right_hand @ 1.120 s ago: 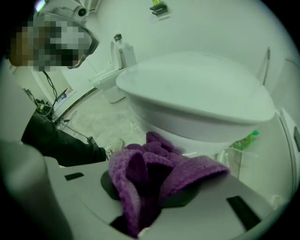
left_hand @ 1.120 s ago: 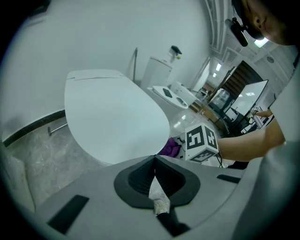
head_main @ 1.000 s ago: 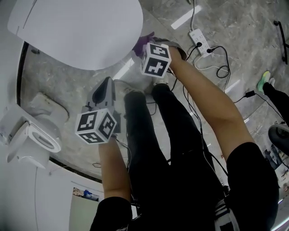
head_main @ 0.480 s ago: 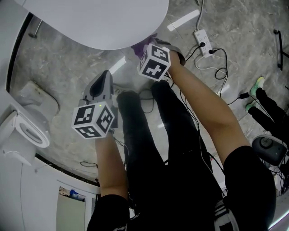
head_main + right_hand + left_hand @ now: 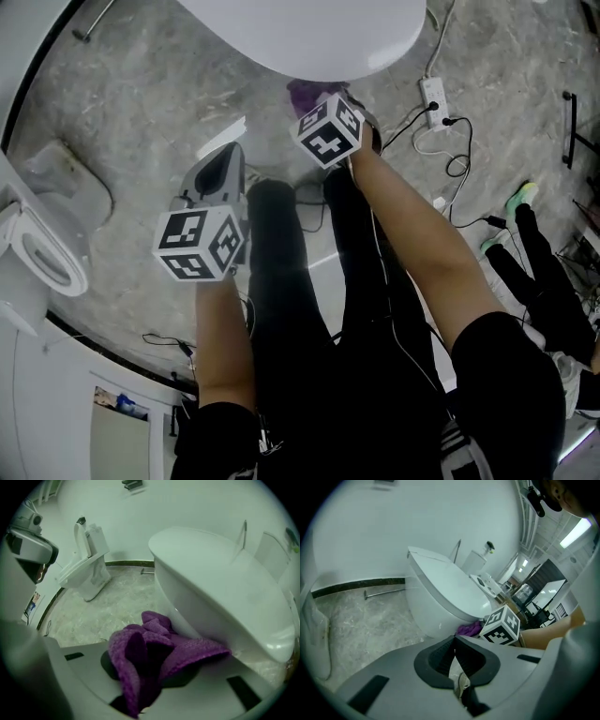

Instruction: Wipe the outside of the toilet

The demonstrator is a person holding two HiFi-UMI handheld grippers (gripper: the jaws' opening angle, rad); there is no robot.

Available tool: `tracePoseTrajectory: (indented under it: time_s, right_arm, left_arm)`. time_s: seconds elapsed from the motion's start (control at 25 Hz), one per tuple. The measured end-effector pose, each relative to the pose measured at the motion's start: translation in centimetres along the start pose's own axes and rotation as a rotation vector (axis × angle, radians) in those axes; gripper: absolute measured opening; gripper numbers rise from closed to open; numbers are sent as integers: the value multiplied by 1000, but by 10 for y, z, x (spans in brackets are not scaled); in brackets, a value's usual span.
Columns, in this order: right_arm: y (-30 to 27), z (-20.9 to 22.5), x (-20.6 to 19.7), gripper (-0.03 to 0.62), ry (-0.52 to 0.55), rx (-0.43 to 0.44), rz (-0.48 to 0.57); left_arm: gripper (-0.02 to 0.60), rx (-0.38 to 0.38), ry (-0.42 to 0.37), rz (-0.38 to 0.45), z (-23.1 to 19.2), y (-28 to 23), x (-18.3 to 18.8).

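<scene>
The white toilet (image 5: 309,33) fills the top of the head view; its bowl (image 5: 220,597) curves across the right gripper view and stands ahead in the left gripper view (image 5: 440,606). My right gripper (image 5: 154,672) is shut on a purple cloth (image 5: 150,653), and the cloth's far edge lies against the lower outside of the bowl. The cloth (image 5: 305,94) peeks out under the toilet rim beside the right gripper's marker cube (image 5: 330,129). My left gripper (image 5: 453,658) is shut with nothing in it, held back from the toilet over the floor (image 5: 214,187).
A second white toilet (image 5: 42,248) stands at the left, also seen as that toilet (image 5: 86,573) in the right gripper view. A power strip (image 5: 433,94) and cables lie on the grey marble floor at the right. Another person's legs (image 5: 534,272) are at the right edge. My own legs are below.
The head view has swung left, so the toilet shifted right and up in frame. The right gripper with the cloth stays at the bowl's underside; the left gripper barely moved.
</scene>
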State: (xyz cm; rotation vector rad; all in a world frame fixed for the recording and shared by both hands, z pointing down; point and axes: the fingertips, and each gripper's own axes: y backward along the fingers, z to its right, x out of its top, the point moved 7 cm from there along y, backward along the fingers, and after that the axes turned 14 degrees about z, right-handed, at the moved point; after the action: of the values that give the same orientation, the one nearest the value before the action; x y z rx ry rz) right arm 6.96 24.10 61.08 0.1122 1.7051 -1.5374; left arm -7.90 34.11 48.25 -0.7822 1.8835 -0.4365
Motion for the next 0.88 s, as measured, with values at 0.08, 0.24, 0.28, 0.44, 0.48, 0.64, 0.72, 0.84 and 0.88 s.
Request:
tracePoseTrajectory:
  time_s: [0.08,0.24,0.28,0.44,0.48,0.64,0.72,0.84,0.88]
  right_arm:
    - [-8,-11,13,109,18,-20,4]
    - [-28,-27,41,109,44,-105,11]
    - [-33,-31,47,109,42,-131,14]
    - [-50,-40,67,109,28,-211,25]
    - [-55,-41,72,109,24,-224,23]
    - [-70,-45,89,109,10,-273,-9]
    - [-77,-47,96,109,-2,-300,-26]
    - [-84,-47,107,112,-37,-330,-33]
    - [-85,-47,110,114,-52,-337,-33]
  left_arm:
    - [8,-2,7,-1,-17,9,0]
    - [8,9,28,-2,-49,28,-5]
    - [8,9,32,-3,-56,32,-6]
    - [8,8,57,-3,-84,47,-12]
    - [8,10,65,-1,-91,49,-13]
    - [8,12,90,1,-116,60,-17]
    - [8,11,98,0,-126,67,-17]
    - [8,12,101,7,-139,76,-8]
    - [8,12,101,12,-144,79,-4]
